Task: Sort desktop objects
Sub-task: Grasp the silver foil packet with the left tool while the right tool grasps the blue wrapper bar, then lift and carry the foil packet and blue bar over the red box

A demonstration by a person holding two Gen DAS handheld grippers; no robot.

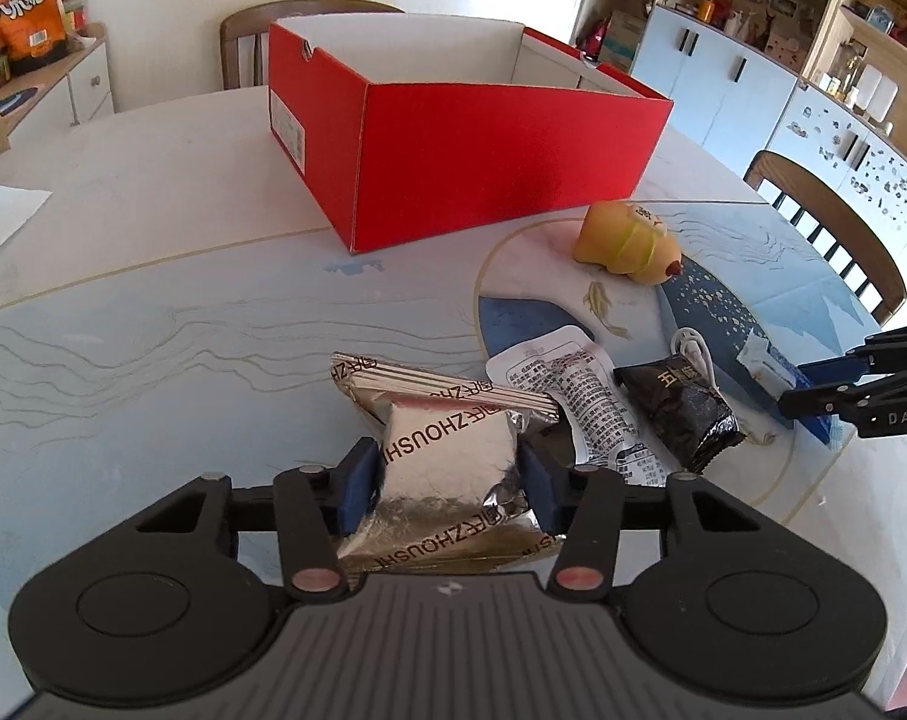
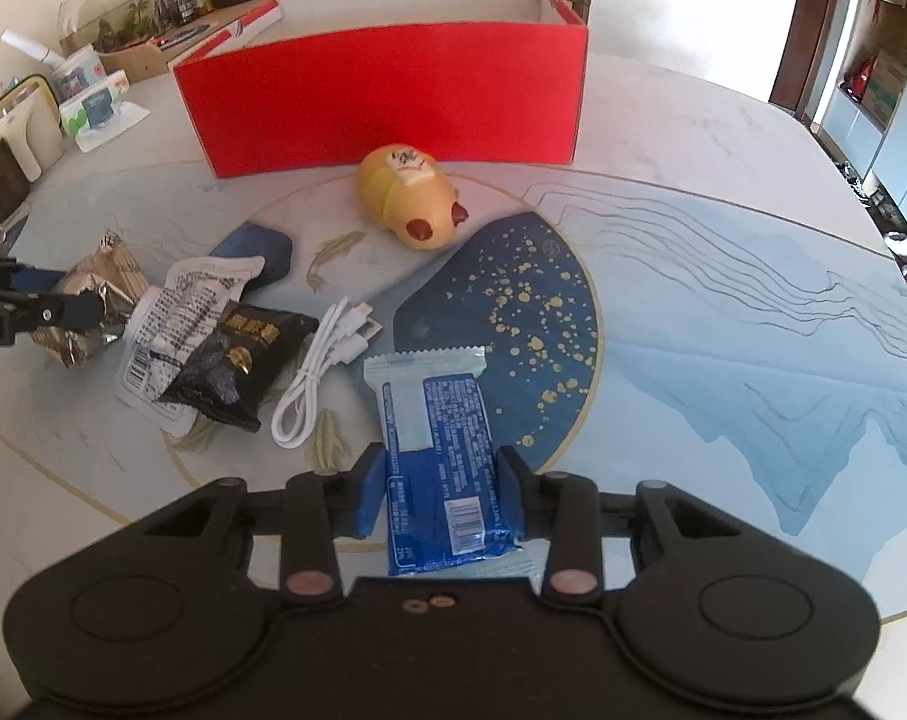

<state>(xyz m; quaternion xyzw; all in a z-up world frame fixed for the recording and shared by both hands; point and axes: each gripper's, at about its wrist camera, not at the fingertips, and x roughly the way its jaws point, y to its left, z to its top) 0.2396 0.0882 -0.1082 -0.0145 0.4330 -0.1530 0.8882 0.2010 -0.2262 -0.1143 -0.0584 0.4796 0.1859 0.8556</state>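
Note:
My left gripper (image 1: 447, 480) is shut on a silver foil snack packet (image 1: 447, 456), low over the table; both show in the right wrist view (image 2: 87, 306). My right gripper (image 2: 441, 492) is shut on a blue snack packet (image 2: 441, 432), also seen from the left wrist view (image 1: 765, 366). An open red box (image 1: 453, 138) stands behind (image 2: 387, 96). Loose on the table lie a yellow squishy toy (image 2: 408, 198), a black packet (image 2: 237, 360), a white packet (image 2: 177, 324) and a white cable (image 2: 321, 372).
A dark blue item (image 2: 261, 252) lies behind the white packet. Wooden chairs (image 1: 831, 228) stand at the table's far and right sides. Tissue packs and a white container (image 2: 27, 138) sit at the table's left edge. Cabinets line the walls.

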